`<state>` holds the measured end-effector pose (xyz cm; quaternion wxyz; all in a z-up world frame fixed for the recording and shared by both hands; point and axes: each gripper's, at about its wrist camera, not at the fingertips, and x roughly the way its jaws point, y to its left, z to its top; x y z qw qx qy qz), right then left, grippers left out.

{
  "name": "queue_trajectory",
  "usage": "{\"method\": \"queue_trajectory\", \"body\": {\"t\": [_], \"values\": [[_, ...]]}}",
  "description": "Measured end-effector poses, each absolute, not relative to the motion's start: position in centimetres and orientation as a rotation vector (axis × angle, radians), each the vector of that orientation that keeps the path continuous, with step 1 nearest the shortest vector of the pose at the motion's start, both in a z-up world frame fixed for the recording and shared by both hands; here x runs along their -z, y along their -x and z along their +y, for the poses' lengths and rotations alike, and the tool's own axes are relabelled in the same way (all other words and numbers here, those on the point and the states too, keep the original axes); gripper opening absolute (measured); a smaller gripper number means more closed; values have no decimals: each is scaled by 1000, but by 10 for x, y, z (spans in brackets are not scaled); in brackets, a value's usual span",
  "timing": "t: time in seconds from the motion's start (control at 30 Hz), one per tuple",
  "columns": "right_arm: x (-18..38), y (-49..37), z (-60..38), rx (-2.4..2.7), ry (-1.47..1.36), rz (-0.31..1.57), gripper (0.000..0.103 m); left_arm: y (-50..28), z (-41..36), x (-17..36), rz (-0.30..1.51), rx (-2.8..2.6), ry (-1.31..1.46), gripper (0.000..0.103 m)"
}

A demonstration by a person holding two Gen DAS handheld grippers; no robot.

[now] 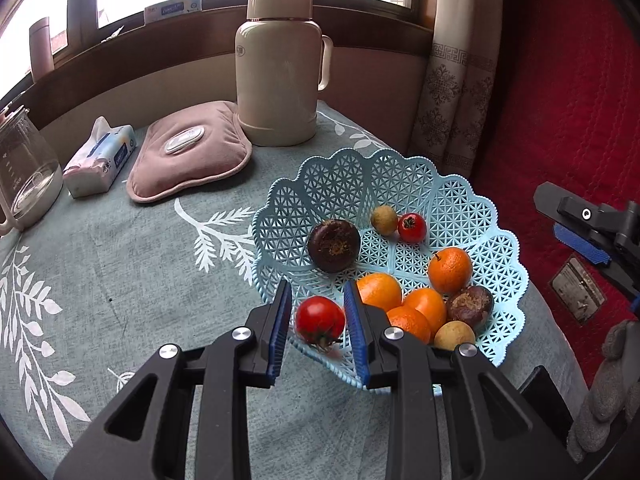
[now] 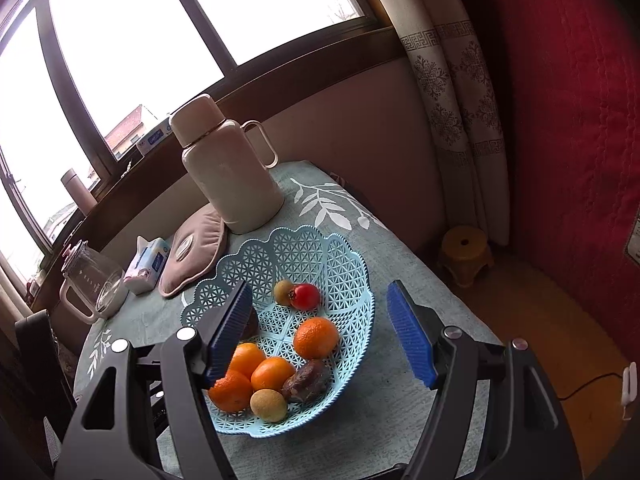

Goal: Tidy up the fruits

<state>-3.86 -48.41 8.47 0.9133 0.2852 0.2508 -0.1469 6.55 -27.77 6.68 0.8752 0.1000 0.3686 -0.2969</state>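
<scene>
1. Far left on the surface (image 1: 120,264): a glass jug (image 1: 24,176), then a tissue pack (image 1: 100,160), a pink heat pad (image 1: 188,152) and a tall cream thermos (image 1: 280,72).
2. The left gripper (image 1: 316,320) has its fingers (image 1: 280,320) partly open with a red tomato (image 1: 320,320) between them, right over the near rim of the blue basket (image 1: 320,184). Small gaps show on both sides of it, so can't tell if it's actually pinched.
3. The basket already holds four oranges (image 1: 450,270), two dark brown fruits (image 1: 334,244), two small yellowish ones (image 1: 384,220) and another small tomato (image 1: 412,227).
4. The right gripper (image 2: 324,332) is up over the basket, fingers (image 2: 410,336) spread wide, nothing in them.
</scene>
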Motion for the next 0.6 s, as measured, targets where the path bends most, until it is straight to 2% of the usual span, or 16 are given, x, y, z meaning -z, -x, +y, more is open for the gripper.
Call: {"method": "queue_trajectory", "body": {"t": [0.17,0.23,0.3,0.33,0.53,0.6], "values": [[-83,38,-484,303,-588,522,72,-67,-279,-65,773,630,-204,30],[-84,39,-484,305,-590,518,72,-66,-276,-67,767,649,-189,48],[-85,41,-484,307,-594,511,75,-64,-273,-72,742,636,-185,81],[-85,42,-485,312,-600,504,81,-62,-270,-75,722,625,-182,87],[-86,45,-492,318,-616,501,93,-58,-257,-84,681,564,-191,94],[-86,46,-494,319,-622,506,93,-55,-253,-86,663,529,-209,94]]}}
